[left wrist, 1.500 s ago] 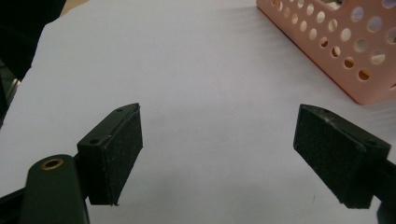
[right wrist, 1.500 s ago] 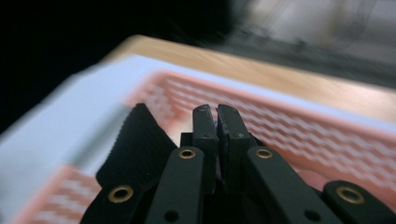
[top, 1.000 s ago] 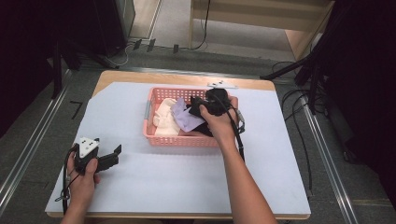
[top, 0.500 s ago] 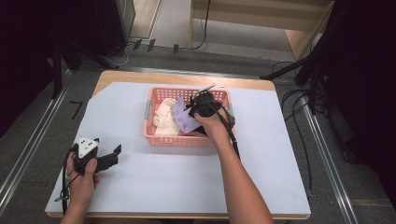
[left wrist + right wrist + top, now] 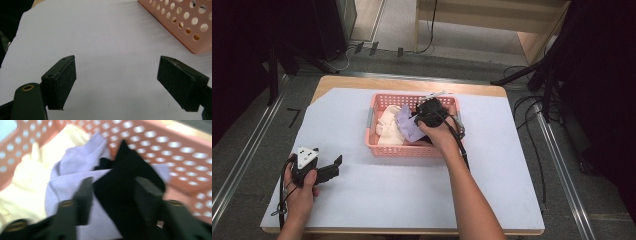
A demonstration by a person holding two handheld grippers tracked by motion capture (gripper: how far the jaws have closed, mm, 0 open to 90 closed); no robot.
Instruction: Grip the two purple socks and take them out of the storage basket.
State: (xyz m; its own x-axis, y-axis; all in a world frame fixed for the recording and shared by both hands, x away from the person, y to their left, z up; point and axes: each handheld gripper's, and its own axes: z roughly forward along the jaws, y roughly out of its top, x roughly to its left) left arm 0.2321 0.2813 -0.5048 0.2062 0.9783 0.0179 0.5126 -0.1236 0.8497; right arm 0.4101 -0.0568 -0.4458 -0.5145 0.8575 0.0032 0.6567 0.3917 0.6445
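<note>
Change: your right gripper (image 5: 112,202) has sunk into the pink basket (image 5: 384,148), jaws just reopening astride the black cloth (image 5: 125,187), unpinched | Left gripper (image 5: 125,85): open, idle | Next: close, lift.

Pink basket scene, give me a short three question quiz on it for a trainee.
1. True or false: the left gripper holds a cloth.
2. Which cloth lies between the right gripper jaws: A cream cloth, B black cloth, C lavender cloth?
3. Where does the pink basket stand?

Key:
1. False; its jaws are open above the white table cover.
2. B; the jaws have just been opening, and whether the pads still press it is unclear.
3. On the white table cover, toward the far edge.
</note>
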